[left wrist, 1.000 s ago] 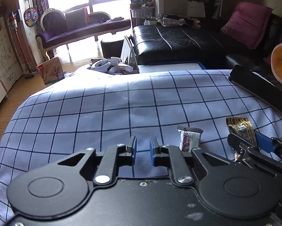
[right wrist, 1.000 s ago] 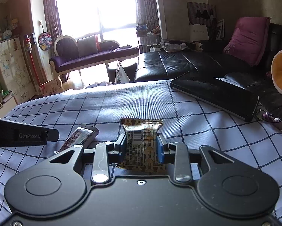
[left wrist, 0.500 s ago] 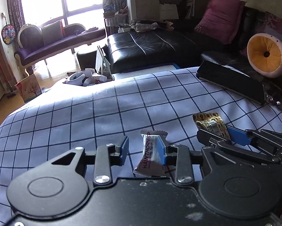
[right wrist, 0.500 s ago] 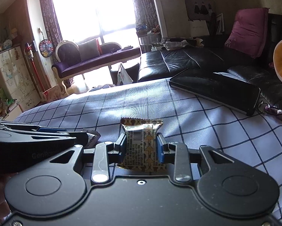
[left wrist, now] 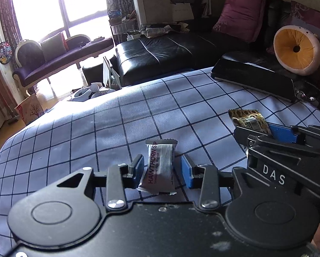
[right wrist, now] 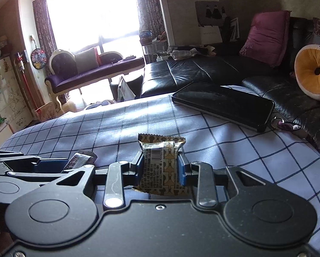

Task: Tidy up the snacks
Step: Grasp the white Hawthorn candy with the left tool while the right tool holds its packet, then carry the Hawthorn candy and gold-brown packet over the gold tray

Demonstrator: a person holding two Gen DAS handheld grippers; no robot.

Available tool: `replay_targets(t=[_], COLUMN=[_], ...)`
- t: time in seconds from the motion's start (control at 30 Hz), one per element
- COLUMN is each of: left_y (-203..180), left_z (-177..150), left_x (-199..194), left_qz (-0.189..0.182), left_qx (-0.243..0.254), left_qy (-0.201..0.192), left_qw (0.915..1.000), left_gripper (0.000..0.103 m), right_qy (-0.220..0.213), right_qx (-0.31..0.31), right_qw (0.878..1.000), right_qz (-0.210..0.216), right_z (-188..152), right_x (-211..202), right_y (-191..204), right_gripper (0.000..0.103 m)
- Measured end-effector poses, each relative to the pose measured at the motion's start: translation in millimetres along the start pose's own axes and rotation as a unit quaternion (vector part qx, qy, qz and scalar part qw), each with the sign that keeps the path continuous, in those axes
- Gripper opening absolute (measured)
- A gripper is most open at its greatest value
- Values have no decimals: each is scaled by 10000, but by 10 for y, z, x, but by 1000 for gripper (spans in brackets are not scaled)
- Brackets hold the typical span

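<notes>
The left claw [left wrist: 162, 172] has just been opening; its blue pads stand either side of a silver sachet [left wrist: 158, 168] without pressing on it, a gap showing on the right. The sachet lies on the checked cloth [left wrist: 117, 128], crimped at both ends, with "HAWTHORN" printed lengthwise in dark red. Just right of the sachet, the right claw [right wrist: 161, 167] is clamped on a gold packet [right wrist: 161, 167], brown-patterned, with a barcode and fine print facing up and a serrated top edge. Beyond the packet, well apart from it, a black tablet [right wrist: 224, 102] lies at the cloth's far edge.
</notes>
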State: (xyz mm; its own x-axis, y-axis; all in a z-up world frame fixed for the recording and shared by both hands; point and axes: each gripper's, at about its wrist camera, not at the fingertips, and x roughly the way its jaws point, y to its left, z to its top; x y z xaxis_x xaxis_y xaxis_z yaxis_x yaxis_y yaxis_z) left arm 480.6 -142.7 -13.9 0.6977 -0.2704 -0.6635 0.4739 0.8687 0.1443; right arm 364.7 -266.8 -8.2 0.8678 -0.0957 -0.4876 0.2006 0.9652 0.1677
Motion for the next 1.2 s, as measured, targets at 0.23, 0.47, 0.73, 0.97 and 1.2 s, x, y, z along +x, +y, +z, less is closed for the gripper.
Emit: replay_targets(t=[0.23,0.47,0.73,0.97,1.2], left_y=[-36,62,139,103,266], left_z=[4,43,118,121,-117], left_x=[19,58,56,-120,-648], left_qz=[226,309,104,76,87], left_qx=[-14,-476,-777,-1068,-1246], left_qy=[44,254,345,475,332], left_qw=[9997,9981,9963,9931,9916], left_gripper=[51,67,29,21,21], right_qy=[-48,-25,-54,-175,-261], right_qx=[7,77,-8,-55,-167], right_qw=[9998,9997,9998,9998,9995], right_qz=[-183,-225,-166,-110,-65], right_z=[18,27,11,-2,-29], right_x=[-38,-40,-63,-98,-138], right_y=[-36,-77,-47,-62,-39], right_gripper=[41,41,41,41,41])
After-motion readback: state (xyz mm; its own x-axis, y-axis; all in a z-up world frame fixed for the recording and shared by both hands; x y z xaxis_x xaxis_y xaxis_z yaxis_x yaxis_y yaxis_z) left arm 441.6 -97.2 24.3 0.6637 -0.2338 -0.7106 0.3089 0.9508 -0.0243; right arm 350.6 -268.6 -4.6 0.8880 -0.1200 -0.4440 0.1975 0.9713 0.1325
